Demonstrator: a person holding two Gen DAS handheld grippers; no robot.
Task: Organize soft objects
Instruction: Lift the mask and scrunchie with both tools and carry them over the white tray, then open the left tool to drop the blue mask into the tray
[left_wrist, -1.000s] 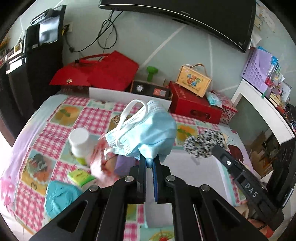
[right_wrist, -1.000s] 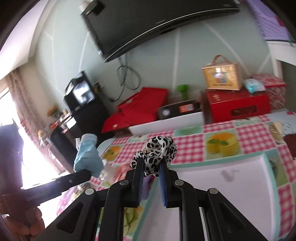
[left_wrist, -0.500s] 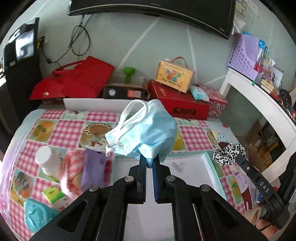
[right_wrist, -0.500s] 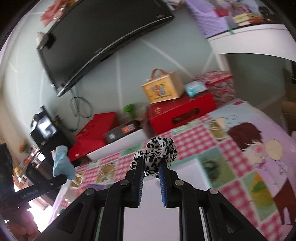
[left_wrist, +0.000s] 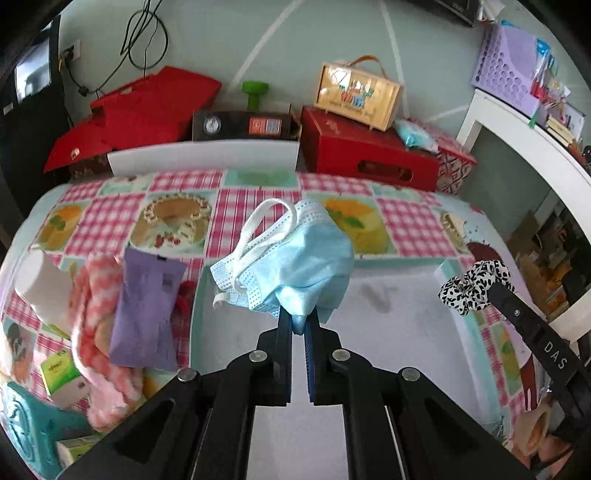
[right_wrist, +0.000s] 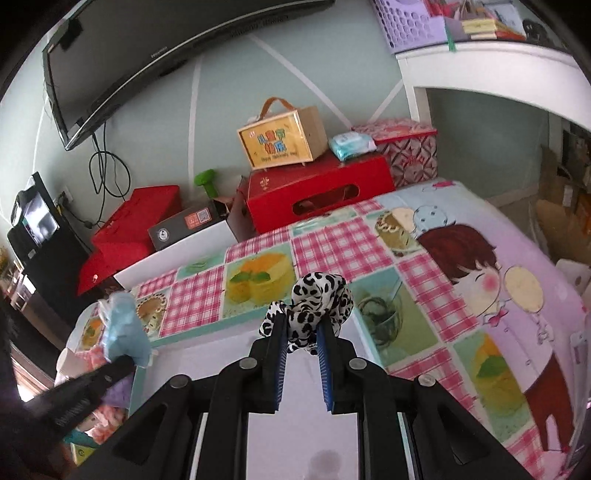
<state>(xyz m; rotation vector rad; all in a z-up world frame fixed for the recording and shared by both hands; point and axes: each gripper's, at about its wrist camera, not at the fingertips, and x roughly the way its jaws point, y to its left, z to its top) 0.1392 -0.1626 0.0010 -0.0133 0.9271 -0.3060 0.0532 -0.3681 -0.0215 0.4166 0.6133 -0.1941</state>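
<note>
Pinching a blue face mask (left_wrist: 295, 266) in your left tool (left_wrist: 298, 328) above the white tray (left_wrist: 406, 317), your right tool (right_wrist: 301, 332) clamped on a leopard-print scrunchie (right_wrist: 314, 306) over the tray's right edge, purple pouch (left_wrist: 147, 310) left of the tray.

Pretty bright daylight in both views, soft and even, with hardly any hard shadows. The right wrist view has a blown-out glow at the far left edge, so light seems to come from that side. Heavy fisheye: the TV (right_wrist: 155, 55) bends into an arc, and the corners go black. The pink striped cloth (left_wrist: 92, 325) and white bottle (left_wrist: 40, 288) at the left edge look smeared; the centre is sharp.
</note>
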